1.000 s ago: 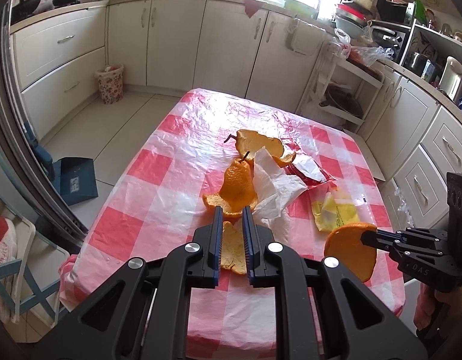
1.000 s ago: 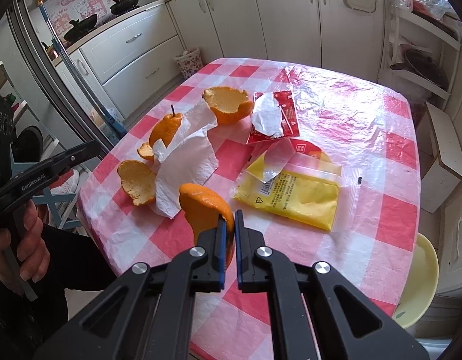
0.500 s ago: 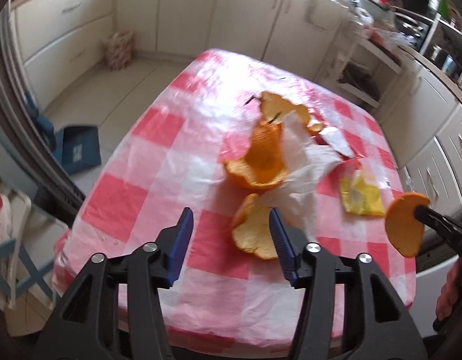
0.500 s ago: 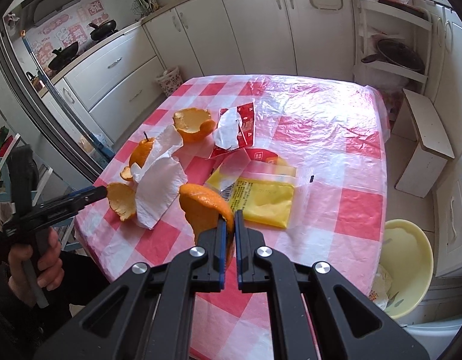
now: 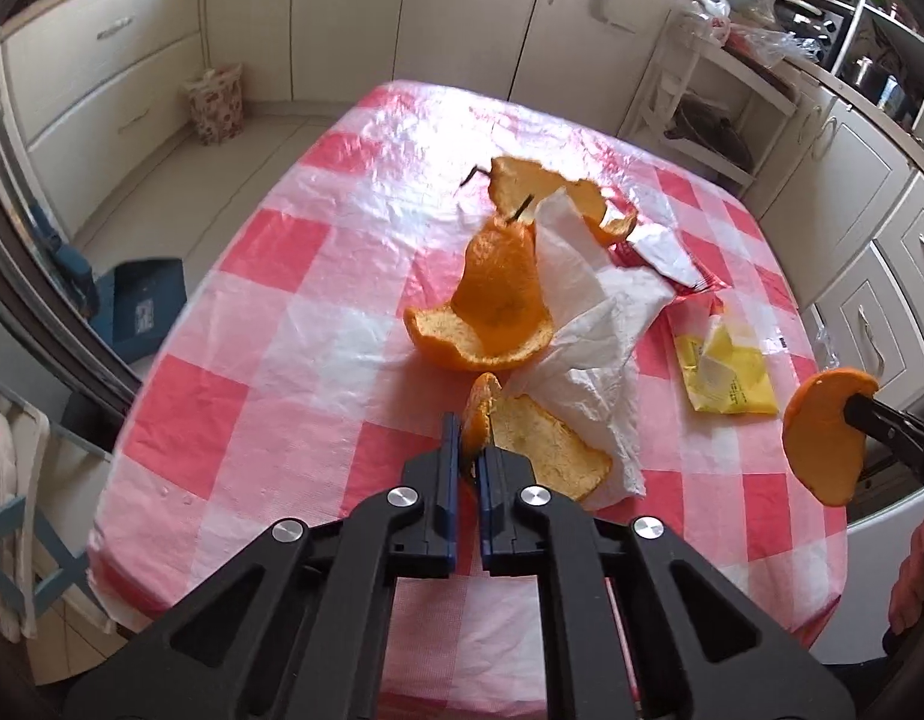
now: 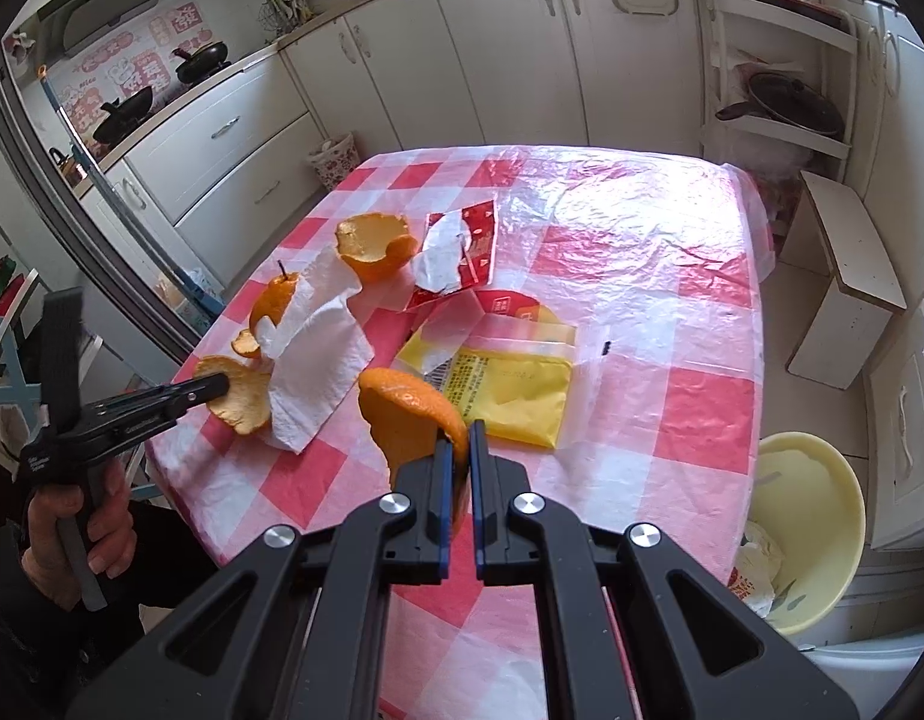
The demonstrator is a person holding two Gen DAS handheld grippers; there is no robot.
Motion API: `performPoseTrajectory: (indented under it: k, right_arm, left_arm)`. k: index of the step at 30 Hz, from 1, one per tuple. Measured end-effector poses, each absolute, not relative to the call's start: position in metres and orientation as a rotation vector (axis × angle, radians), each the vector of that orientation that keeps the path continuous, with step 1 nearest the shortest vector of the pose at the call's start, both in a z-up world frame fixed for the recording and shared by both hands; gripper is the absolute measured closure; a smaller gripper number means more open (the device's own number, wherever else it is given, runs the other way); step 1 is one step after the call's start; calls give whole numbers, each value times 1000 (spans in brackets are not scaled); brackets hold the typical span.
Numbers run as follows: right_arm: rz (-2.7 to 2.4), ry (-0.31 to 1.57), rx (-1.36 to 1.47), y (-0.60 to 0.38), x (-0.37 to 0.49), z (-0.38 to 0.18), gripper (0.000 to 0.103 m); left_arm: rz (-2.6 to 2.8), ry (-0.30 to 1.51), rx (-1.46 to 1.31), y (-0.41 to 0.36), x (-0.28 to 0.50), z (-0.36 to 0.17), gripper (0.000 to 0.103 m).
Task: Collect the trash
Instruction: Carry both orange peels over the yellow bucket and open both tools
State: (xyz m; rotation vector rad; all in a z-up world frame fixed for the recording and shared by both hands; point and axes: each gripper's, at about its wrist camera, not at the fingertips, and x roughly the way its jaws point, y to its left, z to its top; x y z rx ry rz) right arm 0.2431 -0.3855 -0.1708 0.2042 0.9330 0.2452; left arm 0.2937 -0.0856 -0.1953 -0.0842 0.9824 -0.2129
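Left hand-held gripper (image 5: 467, 461): closed on the near rim of a flat orange peel (image 5: 543, 447) lying on the tabletop (image 5: 270, 420).
Right hand-held gripper (image 6: 456, 450): clamped on a curved peel piece (image 6: 411, 414), held aloft.
Yellow bin (image 6: 807, 531): on the floor, right of the right hand-held gripper, nearer that hand.

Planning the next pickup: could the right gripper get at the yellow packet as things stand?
Probably not yet. The right gripper is shut on an orange peel, so it has no free fingers. The path itself looks open: the yellow packet lies flat and uncovered just ahead of it.
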Motion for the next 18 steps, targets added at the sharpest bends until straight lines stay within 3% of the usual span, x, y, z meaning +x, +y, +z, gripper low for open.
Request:
performPoseTrajectory:
  k: [11, 18]
  right_arm:
    - [65, 833, 245, -455, 225, -140, 97]
    - [-203, 867, 297, -554, 206, -162, 97]
  left_arm:
    - [-401, 787, -156, -96, 262, -130, 98]
    - [-536, 818, -144, -159, 255, -126, 98]
